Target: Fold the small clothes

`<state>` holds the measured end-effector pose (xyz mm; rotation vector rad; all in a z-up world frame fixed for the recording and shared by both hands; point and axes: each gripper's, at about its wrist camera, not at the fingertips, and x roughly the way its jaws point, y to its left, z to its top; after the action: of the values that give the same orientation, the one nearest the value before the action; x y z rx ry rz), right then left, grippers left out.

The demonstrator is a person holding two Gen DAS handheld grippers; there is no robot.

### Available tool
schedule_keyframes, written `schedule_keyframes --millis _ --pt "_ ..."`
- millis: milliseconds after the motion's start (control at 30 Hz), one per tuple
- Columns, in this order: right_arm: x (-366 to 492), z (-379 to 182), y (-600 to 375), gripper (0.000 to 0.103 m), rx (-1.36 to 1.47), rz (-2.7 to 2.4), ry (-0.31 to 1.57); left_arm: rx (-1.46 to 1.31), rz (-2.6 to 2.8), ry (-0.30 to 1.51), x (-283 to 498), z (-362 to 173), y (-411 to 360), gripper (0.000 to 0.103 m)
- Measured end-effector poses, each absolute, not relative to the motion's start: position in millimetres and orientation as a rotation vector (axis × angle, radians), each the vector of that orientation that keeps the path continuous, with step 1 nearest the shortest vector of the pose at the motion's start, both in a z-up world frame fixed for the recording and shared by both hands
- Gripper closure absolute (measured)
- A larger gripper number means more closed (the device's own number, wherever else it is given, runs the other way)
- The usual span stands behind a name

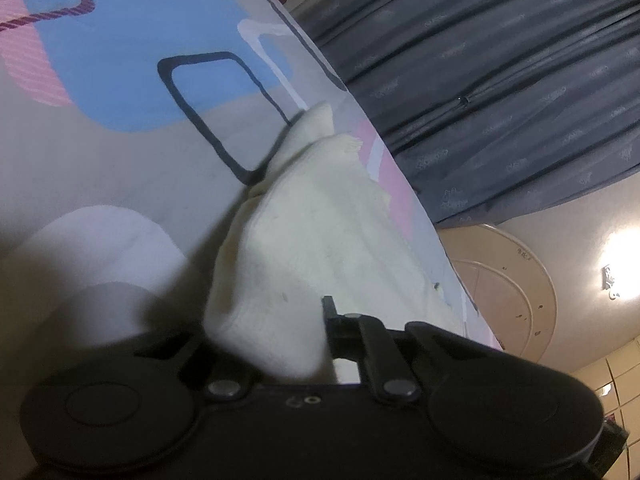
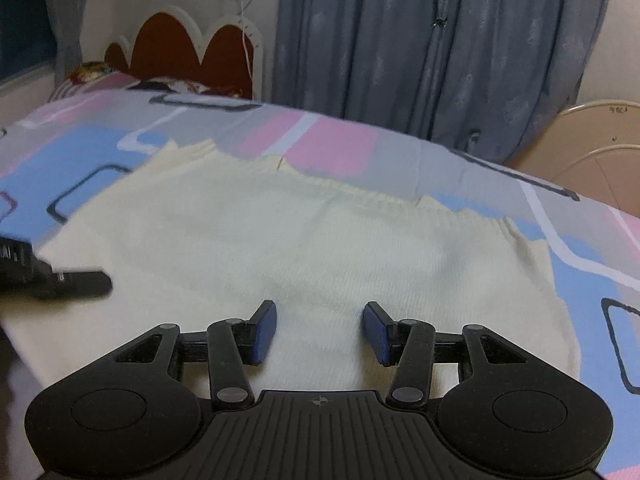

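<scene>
A cream knitted garment [image 2: 304, 240] lies spread on the patterned bedsheet [image 2: 328, 140]. My right gripper [image 2: 319, 332] is open just above its near edge, blue pads [image 2: 266, 330] apart, nothing between them. My left gripper [image 2: 80, 278] shows at the left edge of the right wrist view, at the garment's left edge. In the tilted left wrist view the garment [image 1: 304, 240] bunches up between the fingers of the left gripper [image 1: 276, 344]. The cloth hides most of its fingers; it looks shut on the fabric.
The bedsheet [image 1: 120, 80] has blue, pink and grey shapes. A red headboard [image 2: 180, 48] and pillows stand at the far end. Grey curtains [image 2: 440, 40] hang behind the bed. A beige round object [image 2: 592, 152] stands at the right.
</scene>
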<state>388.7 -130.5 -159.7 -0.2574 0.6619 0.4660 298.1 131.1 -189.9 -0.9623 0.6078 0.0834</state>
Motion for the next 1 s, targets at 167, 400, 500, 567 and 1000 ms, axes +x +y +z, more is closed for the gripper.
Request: schedule_keyframes --millis 167,400,500,567,1000 --pt "389.1 -152.6 -129.5 0.054 -0.225 0.442 0.683 -0.906 0.059 0.577 299.1 -174.8 128.3 0.096" --pt "377.0 -155.8 -134.3 0.054 -0.208 0.418 0.727 -0.892 0.034 0.595 303.7 -176.4 127.6 0.097" --pt "381.6 -153.9 -134.9 0.054 -0.179 0.410 0.753 -0.849 0.012 0.579 303.4 -164.8 124.1 0.097" --pt "381.2 -153.3 -134.7 0.054 -0.168 0.406 0.753 -0.792 -0.011 0.565 304.9 -154.4 118.8 0.097" --pt "384.2 -139.6 -194.8 0.054 0.066 0.480 0.729 -0.303 -0.338 0.569 348.2 -99.3 -31.0 0.097"
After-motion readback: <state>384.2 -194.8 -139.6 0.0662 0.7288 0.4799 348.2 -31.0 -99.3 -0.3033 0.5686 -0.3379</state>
